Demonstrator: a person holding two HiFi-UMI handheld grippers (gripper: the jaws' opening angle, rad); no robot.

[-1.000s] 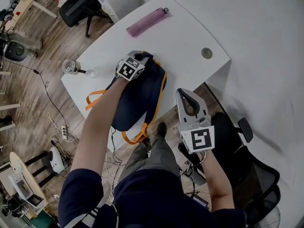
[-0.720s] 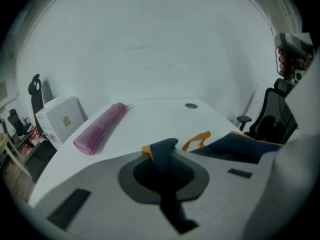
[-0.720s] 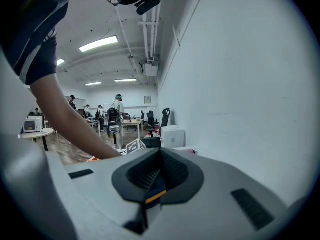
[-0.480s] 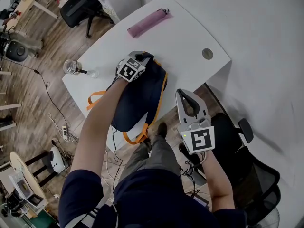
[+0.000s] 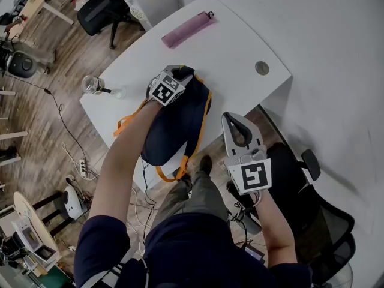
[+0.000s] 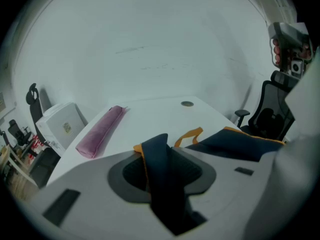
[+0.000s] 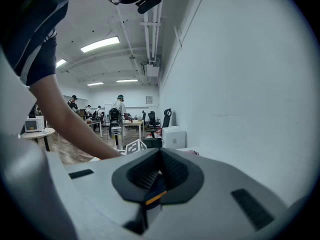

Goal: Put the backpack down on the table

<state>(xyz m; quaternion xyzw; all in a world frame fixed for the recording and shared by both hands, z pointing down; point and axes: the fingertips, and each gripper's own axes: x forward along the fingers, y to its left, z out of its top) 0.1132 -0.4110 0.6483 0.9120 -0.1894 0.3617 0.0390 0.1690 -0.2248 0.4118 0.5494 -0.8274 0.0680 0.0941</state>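
Note:
A navy backpack (image 5: 174,125) with orange trim lies on the white table (image 5: 228,47), its lower end hanging over the near edge. My left gripper (image 5: 180,74) sits at the backpack's top end. In the left gripper view its jaws (image 6: 162,151) have just been opening. A navy strap (image 6: 157,159) with an orange edge still runs between them, and the pads are no longer pressing it. My right gripper (image 5: 231,117) hovers off the table's near edge, right of the backpack, shut with nothing in it (image 7: 160,154).
A pink pencil case (image 5: 187,29) (image 6: 100,131) lies at the table's far side. A cable grommet (image 5: 261,68) sits at the right, a glass jar (image 5: 90,84) at the left edge. A black office chair (image 5: 300,179) stands below my right gripper.
The left gripper has tilted a little and edged right over the backpack's top. The orange strap loop at the left has shifted slightly. The right gripper has kept still.

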